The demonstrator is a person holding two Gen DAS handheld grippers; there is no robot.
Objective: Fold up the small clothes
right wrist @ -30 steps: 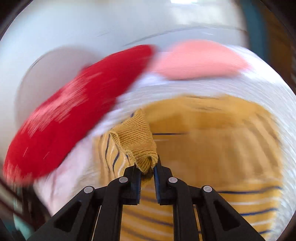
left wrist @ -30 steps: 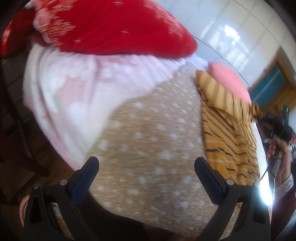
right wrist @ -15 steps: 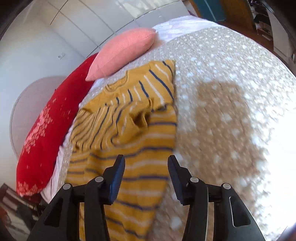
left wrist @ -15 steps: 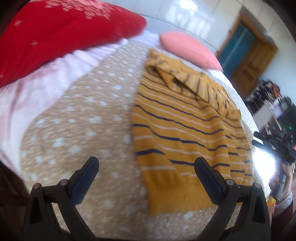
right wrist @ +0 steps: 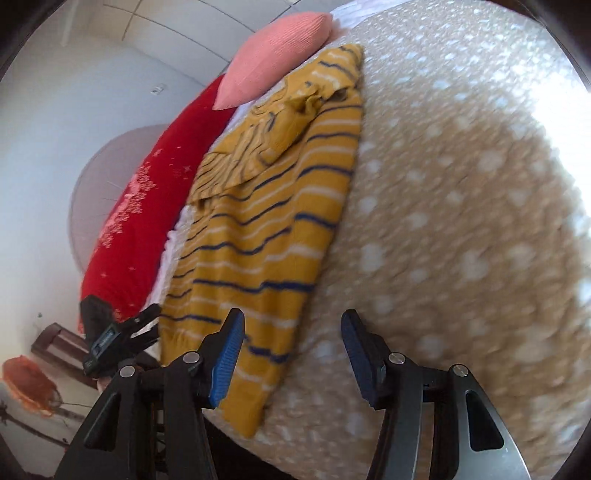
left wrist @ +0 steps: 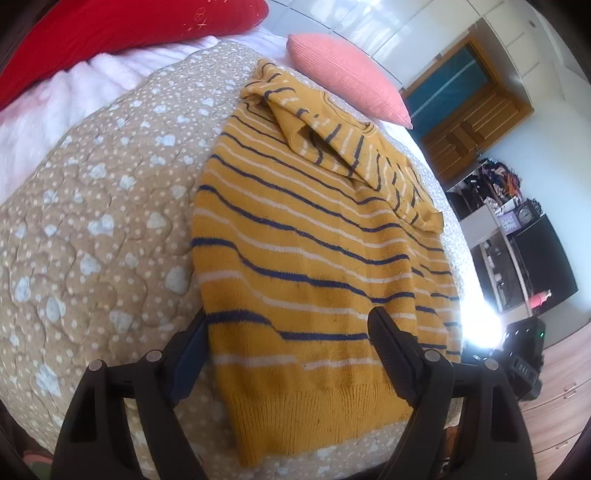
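Looking across the bed (left wrist: 92, 206) from both wrist views, I see its dotted tan quilt carrying the one garment I am working on, a mustard sweater (left wrist: 306, 258) with navy and white stripes, lying lengthwise with its ribbed hem at the near edge and its neck toward the pink pillow (left wrist: 347, 85); a red pillow (left wrist: 122, 26) sits farther off at the head. I judge the fold partly done: the sleeves look brought in and lie bunched across the chest, while the body is still at full length, so the hem-to-neck fold remains. My left tongs (left wrist: 286, 343) are spread wide, one finger on each side of the lower body, gripping nothing. My right tongs (right wrist: 291, 354) hang released over the hem corner. No basket or bin shows.
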